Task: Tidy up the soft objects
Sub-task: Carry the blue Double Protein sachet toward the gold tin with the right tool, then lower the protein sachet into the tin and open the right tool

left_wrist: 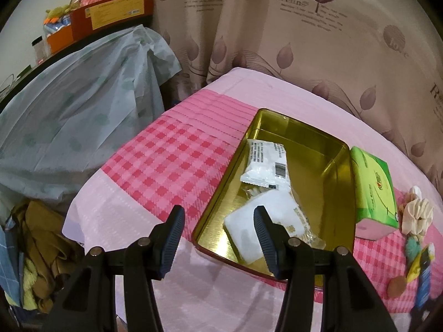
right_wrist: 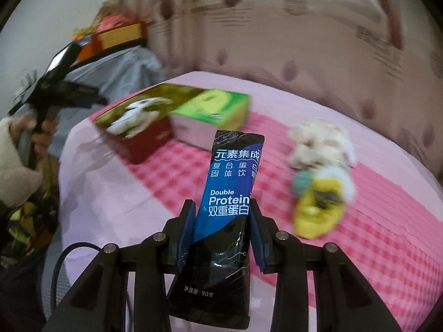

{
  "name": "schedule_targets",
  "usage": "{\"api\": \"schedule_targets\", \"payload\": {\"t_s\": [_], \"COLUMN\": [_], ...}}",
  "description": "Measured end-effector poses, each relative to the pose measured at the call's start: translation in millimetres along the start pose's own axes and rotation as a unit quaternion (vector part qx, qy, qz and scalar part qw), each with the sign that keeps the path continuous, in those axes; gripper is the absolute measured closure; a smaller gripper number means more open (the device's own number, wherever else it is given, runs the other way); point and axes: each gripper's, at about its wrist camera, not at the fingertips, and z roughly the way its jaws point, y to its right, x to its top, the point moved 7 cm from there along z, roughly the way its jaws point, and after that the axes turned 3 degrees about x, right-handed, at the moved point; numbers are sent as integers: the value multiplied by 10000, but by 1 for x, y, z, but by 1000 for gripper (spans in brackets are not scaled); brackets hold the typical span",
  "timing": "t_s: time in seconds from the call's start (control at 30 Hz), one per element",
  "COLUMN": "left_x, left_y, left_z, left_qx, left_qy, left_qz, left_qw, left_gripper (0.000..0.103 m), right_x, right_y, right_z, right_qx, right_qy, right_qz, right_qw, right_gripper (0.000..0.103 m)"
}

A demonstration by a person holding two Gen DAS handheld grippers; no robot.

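The left claw [left_wrist: 218, 229] hangs with its jaws apart and nothing between them, over the near corner of an open gold tin [left_wrist: 336, 166]. The tin rests on a bed covered with a pink checked sheet [left_wrist: 166, 160].

Left wrist view only: the tin's interior. A white packet with a barcode [left_wrist: 264, 166] lies toward its middle; a second white packet [left_wrist: 249, 227] lies at the near end, partly behind the right finger [left_wrist: 265, 232]. A green tissue pack [left_wrist: 372, 188] stands just beside the tin's right wall. Beyond it lie a cream fabric item [left_wrist: 416, 215] and small soft items at the frame edge, too small to identify.

Right wrist view only: the right claw [right_wrist: 221, 232] is clamped on a blue-and-black protein sachet [right_wrist: 232, 182], held upright above the sheet, its top end projecting past the fingertips and its lower end hanging below the pads [right_wrist: 187, 232]. This view is motion-blurred. At left it shows a hand [right_wrist: 41, 132] gripping the handle of the left claw's tool. The tin's red outer wall [right_wrist: 144, 141] shows here, touching the tissue pack [right_wrist: 213, 108]. To the right of the sachet, well apart from the tin, lie the cream item [right_wrist: 318, 144], a teal ball [right_wrist: 303, 182] and a yellow soft item [right_wrist: 318, 210], bunched together on the sheet.
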Motion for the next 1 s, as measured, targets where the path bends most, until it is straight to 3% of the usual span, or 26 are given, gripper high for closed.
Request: {"api": "schedule_targets", "payload": {"t_s": [0.43,0.73,1.0], "left_x": [6,7,8], "left_y": [-24,-37,-41], "left_z": [1,-3,-2], "left_qx": [111,285,277], "left_qy": [-38,12,-33], "left_qz": [-491,-643,-699], "left_qw": [9987,9975,9972], "left_gripper": [50,50,50], "right_x": [31,80,134], "right_y": [-89,-108,-107], "right_z": [38,73,117], "right_qx": [841,1054,956], "right_qy": [-116,-4,96], "right_qz": [-763,-643,-491], "right_qw": [9935,9924,9942], "right_gripper": [69,69,69]}}
